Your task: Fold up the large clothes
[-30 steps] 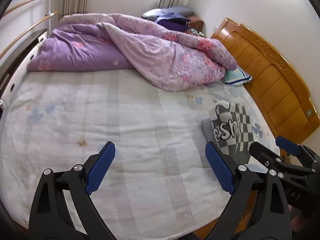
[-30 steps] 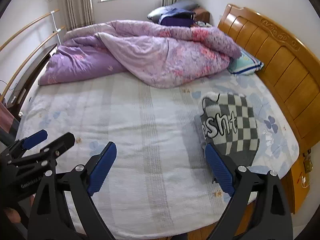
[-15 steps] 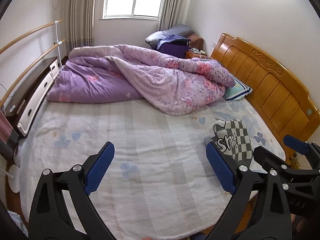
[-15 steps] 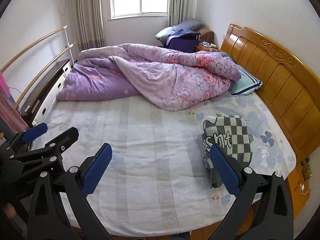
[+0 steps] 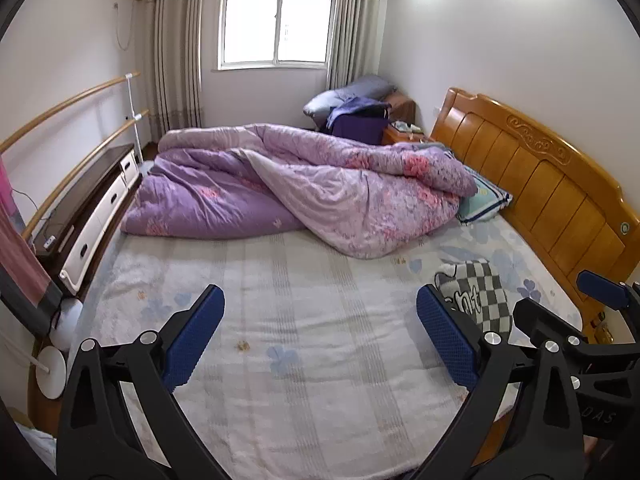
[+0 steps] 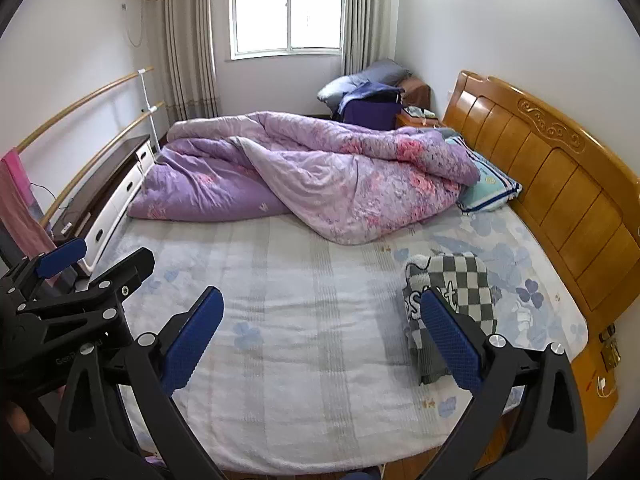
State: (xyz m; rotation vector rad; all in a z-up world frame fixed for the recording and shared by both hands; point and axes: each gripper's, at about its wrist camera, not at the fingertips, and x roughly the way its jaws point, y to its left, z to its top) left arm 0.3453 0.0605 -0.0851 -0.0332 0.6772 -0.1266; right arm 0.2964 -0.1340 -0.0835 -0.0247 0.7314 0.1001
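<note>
the left gripper (image 5: pixel 320 340) was held above the near part of the bed (image 5: pixel 312 400) with its blue-padded fingers (image 5: pixel 194 336) spread wide and nothing between them. the right gripper (image 6: pixel 322 340) was in the same condition: fingers (image 6: pixel 450 344) released, wide apart, gripping nothing, raised clear of the bed surface. in the left wrist view the right gripper appeared beyond the right finger, at the right edge of the frame; in the right wrist view the left gripper (image 6: pixel 80 280) appeared beyond the left finger, at the left edge. the folded garment (image 6: pixel 448 308), a grey and white checked item with large white lettering, lay on the pale floral bedsheet (image 6: pixel 300 320). in the right wrist view it sat directly ahead of the right finger, whose pad overlapped its near edge in the frame; contact was not shown. in the left wrist view the garment (image 5: pixel 476 300) lay just past the right finger tip, toward the wooden headboard (image 5: pixel 540 192). well ahead of both finger pairs, a rumpled purple floral quilt (image 5: pixel 304 188) covered the far part of the bed, with a striped pillow (image 5: pixel 480 200) at its right end against the headboard. to the left of the left fingers stood a low white-drawered cabinet (image 5: pixel 100 216) along the wall, below two wooden rails (image 5: pixel 72 100). a window (image 5: pixel 276 20) with curtains was in the far wall.
</note>
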